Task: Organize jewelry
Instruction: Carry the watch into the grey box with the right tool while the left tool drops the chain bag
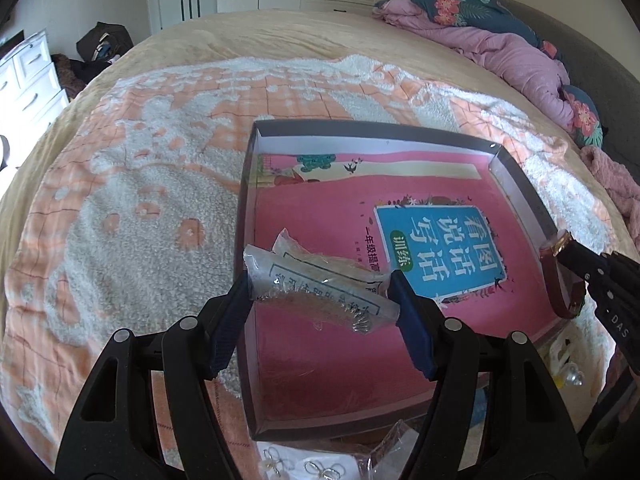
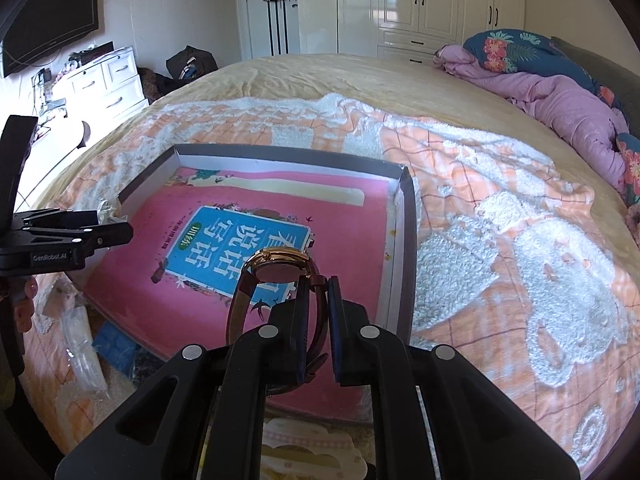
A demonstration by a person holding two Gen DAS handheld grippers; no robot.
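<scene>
The left gripper (image 1: 320, 300) held its fingers spread wide around clear jewelry bags (image 1: 316, 288) over the tray (image 1: 256, 132). The right gripper (image 2: 318, 308) clamped a watch (image 2: 276, 268) by its strap.

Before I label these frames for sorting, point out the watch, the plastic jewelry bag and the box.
watch (image 2: 280, 266): right wrist view, on its round case back.
plastic jewelry bag (image 1: 320, 288): left wrist view, on its printed middle.
box (image 1: 376, 130): left wrist view, on the far wall's dark rim.

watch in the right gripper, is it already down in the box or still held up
Held up. The right gripper has its fingers closed on the strap of the watch, whose gold case hangs above the pink book inside the box.
</scene>
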